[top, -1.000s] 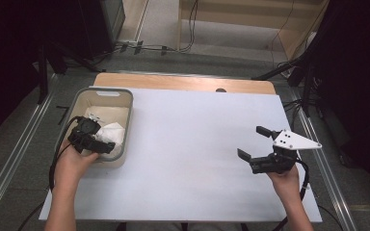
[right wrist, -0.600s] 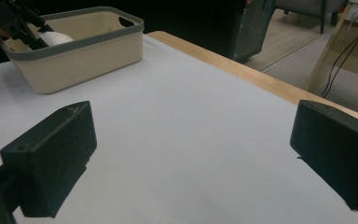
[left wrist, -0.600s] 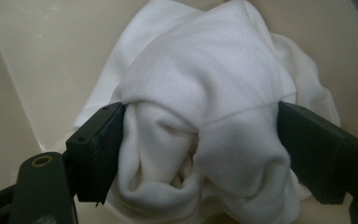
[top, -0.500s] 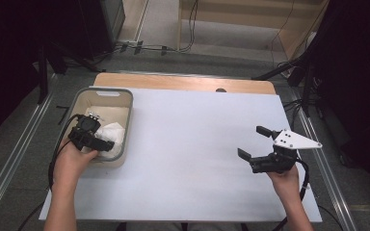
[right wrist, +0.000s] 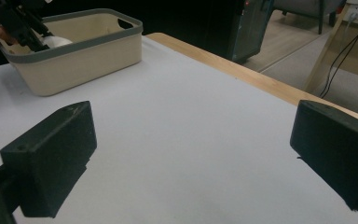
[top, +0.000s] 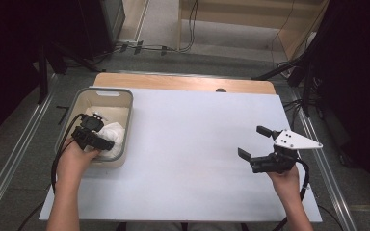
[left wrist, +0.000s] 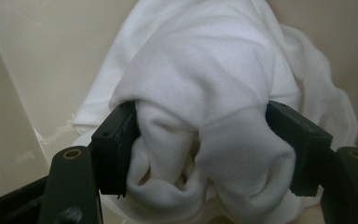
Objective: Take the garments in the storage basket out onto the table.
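Left tool (top: 107, 143) sits down inside the beige bin (top: 125, 98) at the bench's (top: 197, 159) left side. Its jaws have just been closing and now pinch a fold of the white cloth (left wrist: 205, 107), pads pressed into the fabric on both sides, per the left gripper view.

Risks, as a judgement: the grip takes a bunched fold, not the whole cloth, so on lifting the rest may unroll and drag on the bin wall or rim. The bin looks light and could tip or slide w/ the pull if fabric snags. A soft fold may also slip out if the pinch is shallow.

The cloth lies in the bin's near half, directly between and beyond the left tool's jaws.

Right tool (top: 254, 142) hovers over bare bench at the right, jaws wide apart, nothing between them, well apart from the bin.
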The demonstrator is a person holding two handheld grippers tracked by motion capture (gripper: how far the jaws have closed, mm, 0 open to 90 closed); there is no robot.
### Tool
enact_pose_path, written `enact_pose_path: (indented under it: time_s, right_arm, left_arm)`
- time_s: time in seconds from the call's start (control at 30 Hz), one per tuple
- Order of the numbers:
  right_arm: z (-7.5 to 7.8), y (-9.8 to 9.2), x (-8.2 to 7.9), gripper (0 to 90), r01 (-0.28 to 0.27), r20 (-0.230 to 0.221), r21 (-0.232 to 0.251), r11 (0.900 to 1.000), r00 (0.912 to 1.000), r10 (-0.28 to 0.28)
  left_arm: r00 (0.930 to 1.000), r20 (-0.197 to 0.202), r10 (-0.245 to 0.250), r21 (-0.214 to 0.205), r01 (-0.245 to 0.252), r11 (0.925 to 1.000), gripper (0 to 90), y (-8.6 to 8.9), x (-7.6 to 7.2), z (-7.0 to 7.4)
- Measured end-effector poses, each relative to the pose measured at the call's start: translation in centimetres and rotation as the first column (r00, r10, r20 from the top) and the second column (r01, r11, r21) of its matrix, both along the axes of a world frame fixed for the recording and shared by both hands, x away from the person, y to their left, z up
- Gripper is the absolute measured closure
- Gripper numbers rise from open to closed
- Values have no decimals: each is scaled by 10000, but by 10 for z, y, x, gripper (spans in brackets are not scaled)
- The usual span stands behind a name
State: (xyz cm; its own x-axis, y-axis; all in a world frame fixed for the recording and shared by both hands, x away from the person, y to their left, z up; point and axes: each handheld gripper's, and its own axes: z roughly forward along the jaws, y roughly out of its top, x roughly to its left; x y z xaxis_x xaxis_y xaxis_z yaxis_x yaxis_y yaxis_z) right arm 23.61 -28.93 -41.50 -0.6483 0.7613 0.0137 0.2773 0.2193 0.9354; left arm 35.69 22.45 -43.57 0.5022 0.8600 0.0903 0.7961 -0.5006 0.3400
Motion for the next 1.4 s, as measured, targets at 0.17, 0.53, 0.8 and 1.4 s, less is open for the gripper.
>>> enact_pose_path:
  time_s: [0.17,0.53,0.8,1.4]
  right_arm:
    - [0,0,0,0,56,-28,-26,10000,10000,-56]
    - [-1,1,1,0,62,-39,-61,10000,10000,-63]
    - [-1,0,1,0,81,-48,-75,9999,10000,-82]
    - [-3,-2,1,0,175,-98,-82,9998,9998,-176]
  left_arm:
    - [10000,4,-65,165,65,9998,313,-2,0,-1]
    - [10000,-65,-73,64,74,10000,415,-2,1,0]
    - [9996,222,-192,-23,192,9998,504,0,-4,2]
    - [9951,879,-464,-1210,569,9910,574,19,-15,7]
